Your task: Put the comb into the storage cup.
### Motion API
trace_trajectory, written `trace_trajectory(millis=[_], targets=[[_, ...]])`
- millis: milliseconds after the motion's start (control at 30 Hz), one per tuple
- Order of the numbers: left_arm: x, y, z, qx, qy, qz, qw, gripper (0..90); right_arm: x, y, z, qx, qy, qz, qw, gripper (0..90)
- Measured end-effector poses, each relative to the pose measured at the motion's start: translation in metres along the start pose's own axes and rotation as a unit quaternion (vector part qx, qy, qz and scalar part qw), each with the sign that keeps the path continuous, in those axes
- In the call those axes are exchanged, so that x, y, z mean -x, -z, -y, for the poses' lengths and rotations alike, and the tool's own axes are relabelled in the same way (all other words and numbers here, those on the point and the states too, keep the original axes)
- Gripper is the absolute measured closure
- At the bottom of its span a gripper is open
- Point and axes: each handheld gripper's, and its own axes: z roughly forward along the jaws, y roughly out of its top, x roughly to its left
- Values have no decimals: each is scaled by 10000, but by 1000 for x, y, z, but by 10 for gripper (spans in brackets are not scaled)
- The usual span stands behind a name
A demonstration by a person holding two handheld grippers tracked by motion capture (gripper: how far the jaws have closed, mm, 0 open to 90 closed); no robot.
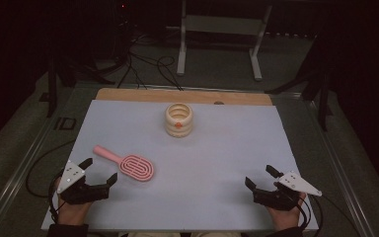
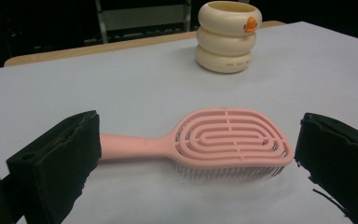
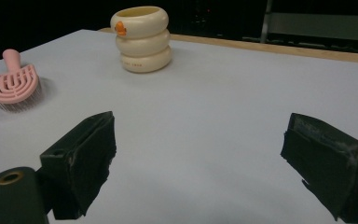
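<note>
A pink hairbrush (image 1: 128, 164) lies bristles down on the white table sheet (image 1: 217, 148), its handle pointing to the far left. A cream ribbed cup (image 1: 179, 119) with an orange mark stands near the sheet's far middle. My left gripper (image 1: 98, 170) rests open at the front left, just short of the brush; the brush (image 2: 223, 142) lies a little beyond its wide jaws, with the cup (image 2: 228, 36) farther off. My right gripper (image 1: 260, 177) rests open at the front right with nothing between its jaws. From there the cup (image 3: 141, 38) and the brush (image 3: 13, 84) sit far off to the left.
A wooden strip (image 1: 182, 95) borders the sheet's far edge. Beyond it the floor holds black cables (image 1: 143, 69) and a white metal stand (image 1: 222, 37). Cables trail from both grippers off the table's front corners.
</note>
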Motion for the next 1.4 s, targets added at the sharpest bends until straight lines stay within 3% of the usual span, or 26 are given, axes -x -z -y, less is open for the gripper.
trace_trajectory(millis=[1000,1400], targets=[[5,-3,-1,-48,-78,24,10000,24,-5,-4,2,-84,68,27,9999,92],[8,-8,-3,-249,-56,76,9996,22,-5,-4,2,-95,64,33,9999,93]])
